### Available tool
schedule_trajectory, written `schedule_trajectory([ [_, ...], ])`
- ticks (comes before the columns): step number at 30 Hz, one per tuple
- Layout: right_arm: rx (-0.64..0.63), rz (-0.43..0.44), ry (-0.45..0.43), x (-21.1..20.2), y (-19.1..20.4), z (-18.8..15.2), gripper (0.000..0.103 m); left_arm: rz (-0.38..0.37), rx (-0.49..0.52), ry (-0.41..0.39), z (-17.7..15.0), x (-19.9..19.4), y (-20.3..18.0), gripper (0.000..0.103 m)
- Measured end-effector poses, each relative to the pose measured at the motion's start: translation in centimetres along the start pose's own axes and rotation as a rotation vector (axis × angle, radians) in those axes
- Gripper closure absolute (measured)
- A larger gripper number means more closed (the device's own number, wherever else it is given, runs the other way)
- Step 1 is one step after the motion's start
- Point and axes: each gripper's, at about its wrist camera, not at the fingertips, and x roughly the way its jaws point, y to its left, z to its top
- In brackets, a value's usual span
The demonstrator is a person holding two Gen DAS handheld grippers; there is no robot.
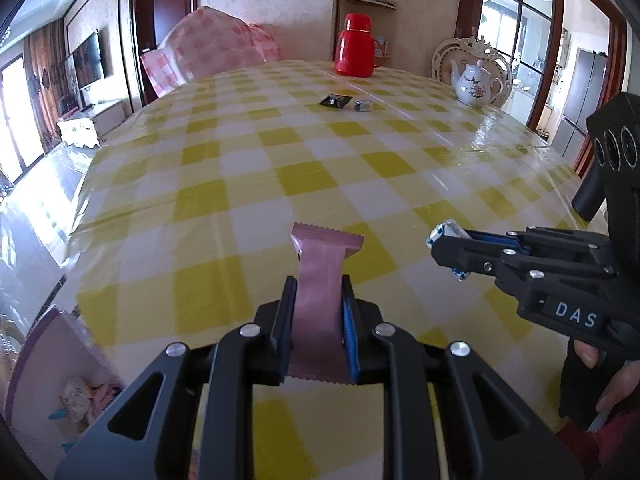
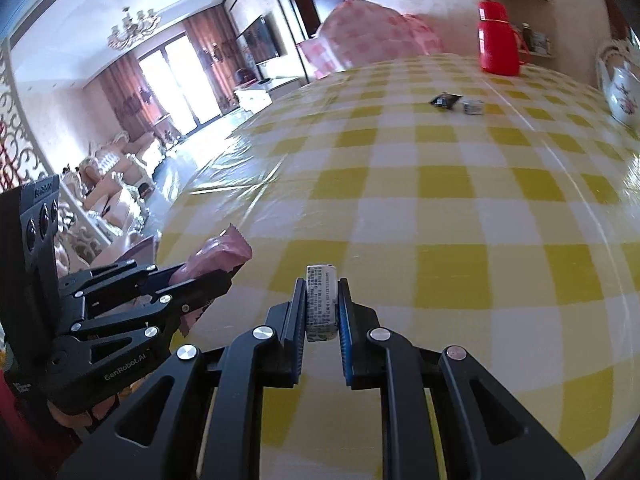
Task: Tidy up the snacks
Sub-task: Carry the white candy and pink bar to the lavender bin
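Observation:
My left gripper (image 1: pixel 318 286) is shut on a pink snack bar (image 1: pixel 320 276) and holds it above the yellow checked table (image 1: pixel 280 152). It also shows in the right wrist view (image 2: pixel 218 276), with the pink bar (image 2: pixel 222 254) sticking out. My right gripper (image 2: pixel 320 284) is shut on a small white wrapped candy (image 2: pixel 320 304). It shows at the right in the left wrist view (image 1: pixel 448 250), with the candy (image 1: pixel 446 234) at its tips. A black snack packet (image 1: pixel 335 100) and a small silver-blue candy (image 1: pixel 363 105) lie far across the table.
A red thermos (image 1: pixel 357 46) stands at the table's far edge. A white floral teapot (image 1: pixel 475 83) stands at the far right. A pink checked cushion (image 1: pixel 208 48) lies beyond the far left edge. A purple-edged box (image 1: pixel 60 368) sits at the lower left.

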Motion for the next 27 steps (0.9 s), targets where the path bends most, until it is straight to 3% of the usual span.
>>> schedule_trajectory([
  [27,-0.328,0.107,0.108,4.0,16.3,-2.1,0.088,0.165,-0.075,0.054,-7.3,-6.7,12.1,0.082],
])
